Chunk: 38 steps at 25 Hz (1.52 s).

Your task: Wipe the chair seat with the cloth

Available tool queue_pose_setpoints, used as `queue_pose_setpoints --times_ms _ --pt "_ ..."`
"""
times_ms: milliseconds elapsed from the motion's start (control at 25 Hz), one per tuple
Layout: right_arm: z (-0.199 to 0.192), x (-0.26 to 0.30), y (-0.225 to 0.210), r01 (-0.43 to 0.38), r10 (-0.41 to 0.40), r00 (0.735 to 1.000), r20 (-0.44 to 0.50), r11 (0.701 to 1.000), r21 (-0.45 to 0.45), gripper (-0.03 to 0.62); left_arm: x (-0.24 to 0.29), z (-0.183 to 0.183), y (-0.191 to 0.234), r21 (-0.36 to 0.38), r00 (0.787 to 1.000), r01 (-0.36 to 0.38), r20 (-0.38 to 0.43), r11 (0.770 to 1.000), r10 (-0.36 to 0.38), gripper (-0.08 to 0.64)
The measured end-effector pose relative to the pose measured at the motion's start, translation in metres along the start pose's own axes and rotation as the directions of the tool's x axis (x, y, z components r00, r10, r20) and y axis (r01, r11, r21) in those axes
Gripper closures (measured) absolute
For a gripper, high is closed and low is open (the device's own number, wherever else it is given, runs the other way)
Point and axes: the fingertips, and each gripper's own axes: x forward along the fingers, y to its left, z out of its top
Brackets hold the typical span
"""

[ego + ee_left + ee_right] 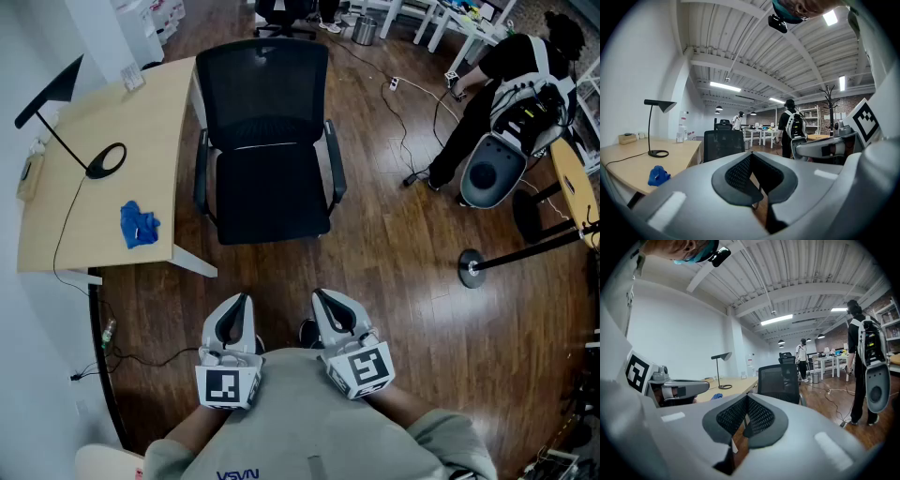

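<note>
Nothing is wiped yet: my left tongs (242, 300) and right tongs (324, 296) are closed and empty, short of the chair seat (272, 197), and what looks like the cloth (139, 225) lies by the desk's (84, 150) near edge.

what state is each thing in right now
cloth: crumpled on the desk, untouched
chair: upright, seat bare
lamp: standing on the desk, looks unlit
left claw: shut, empty
right claw: shut, empty
</note>
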Motion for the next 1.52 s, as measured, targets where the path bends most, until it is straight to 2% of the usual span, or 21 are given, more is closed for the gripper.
queue_pose_setpoints --times_ms 160,520,800,1000,1280,1480,1520 --pt "0.002 -0.006 -0.016 -0.007 0.007 1.000 0.012 1.000 -0.012 0.592 0.008 0.004 -0.014 0.012 1.000 -0.001 0.012 1.000 0.001 0.555" --pt "-0.002 -0.018 -0.051 -0.045 0.044 0.999 0.025 0.998 0.044 0.592 0.024 0.002 -0.045 0.039 0.999 -0.045 -0.017 0.998 0.046 0.555" --pt "-0.009 -0.015 -0.066 -0.096 0.094 0.995 0.030 0.992 0.078 0.592 0.020 0.000 -0.038 0.047 0.985 -0.172 -0.025 0.984 0.173 0.555" --pt "-0.008 -0.004 -0.070 -0.101 0.100 0.995 0.025 0.992 0.079 0.592 0.027 -0.005 -0.035 0.051 0.985 -0.162 -0.053 0.985 0.165 0.555" --pt "-0.007 0.038 -0.060 -0.119 0.121 0.992 -0.026 0.991 0.056 0.592 0.046 -0.003 0.013 -0.026 0.976 -0.219 -0.015 0.975 0.219 0.555" --pt "0.004 0.094 -0.047 -0.126 0.126 0.991 -0.053 0.992 0.010 0.591 0.059 -0.001 0.072 -0.067 0.970 -0.241 -0.007 0.968 0.242 0.555" --pt "0.007 0.109 -0.041 -0.135 0.135 0.989 -0.061 0.991 0.001 0.552 0.060 -0.002 0.088 -0.073 0.967 -0.254 -0.008 0.964 0.254 0.555"
